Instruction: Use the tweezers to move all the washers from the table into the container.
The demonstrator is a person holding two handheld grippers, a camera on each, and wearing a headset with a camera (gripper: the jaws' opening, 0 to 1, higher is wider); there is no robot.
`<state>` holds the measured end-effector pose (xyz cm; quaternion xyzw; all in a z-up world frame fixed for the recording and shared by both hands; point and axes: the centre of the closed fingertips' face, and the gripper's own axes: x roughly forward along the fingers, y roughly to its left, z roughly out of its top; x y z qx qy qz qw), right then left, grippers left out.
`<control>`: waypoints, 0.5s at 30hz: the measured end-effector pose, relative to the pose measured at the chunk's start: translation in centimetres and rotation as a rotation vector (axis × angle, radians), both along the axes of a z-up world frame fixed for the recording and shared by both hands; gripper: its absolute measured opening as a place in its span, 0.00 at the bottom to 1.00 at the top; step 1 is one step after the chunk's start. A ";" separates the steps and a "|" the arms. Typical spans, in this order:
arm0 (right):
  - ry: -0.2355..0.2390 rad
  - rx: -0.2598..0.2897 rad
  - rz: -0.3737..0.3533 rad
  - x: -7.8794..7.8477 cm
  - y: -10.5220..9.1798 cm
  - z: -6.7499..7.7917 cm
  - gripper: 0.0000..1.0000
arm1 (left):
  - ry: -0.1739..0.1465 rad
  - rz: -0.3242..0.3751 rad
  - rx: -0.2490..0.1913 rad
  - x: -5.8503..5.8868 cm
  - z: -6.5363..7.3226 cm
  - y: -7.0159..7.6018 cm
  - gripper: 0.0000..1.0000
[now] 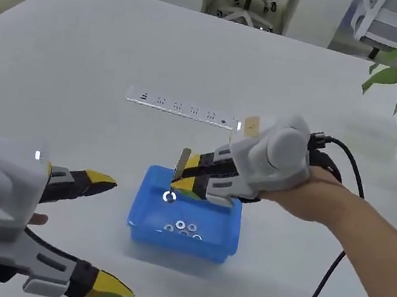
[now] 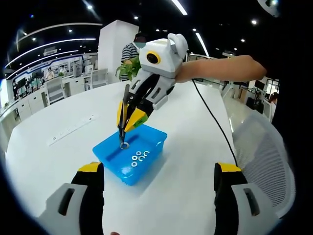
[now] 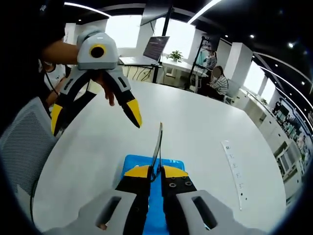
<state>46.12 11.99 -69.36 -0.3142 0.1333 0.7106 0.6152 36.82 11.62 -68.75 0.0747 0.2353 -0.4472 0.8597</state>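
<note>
Left gripper [image 1: 124, 238]: nearest to the person, low at the left, jaws spread wide with nothing between them; it hangs above the table [image 1: 84, 64], just beside the container.
Container [image 1: 177, 244]: a blue open tray on the white table, between the two grippers.
Washers in container [image 1: 183, 228]: a small group lies on its floor, near the front wall.
Held washer [image 1: 169, 197]: at the tips of the tweezers, inside the rim of the container; whether it touches the floor I cannot tell.
Tweezers [image 1: 181, 167]: pointing down into the container, steeply tilted.
Right gripper [image 1: 188, 180]: jaws narrow, pressed on the tweezers from both sides.
Step in hand: I judge this is the drop of one washer into the container.
Next move: probably to ease the squeeze a little so the tweezers open, then lift them straight out. Too much easing could let the tweezers slip.
Remaining work: whether more washers wait on the table I cannot tell.
Power strip [image 1: 182, 107]: white, farther on the table, well apart.
</note>
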 end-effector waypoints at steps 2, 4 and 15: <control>0.002 -0.006 0.001 0.2 0.0 -0.5 0.09 | 0.000 0.002 -0.003 0.2 0.0 0.0 0.99; 0.005 -0.009 0.001 0.3 0.0 -0.9 0.09 | 0.000 0.002 -0.006 0.3 -0.1 0.1 0.99; 0.018 -0.037 -0.006 0.8 -0.2 -3.6 0.09 | -0.002 0.006 -0.013 0.9 -0.4 -0.1 0.99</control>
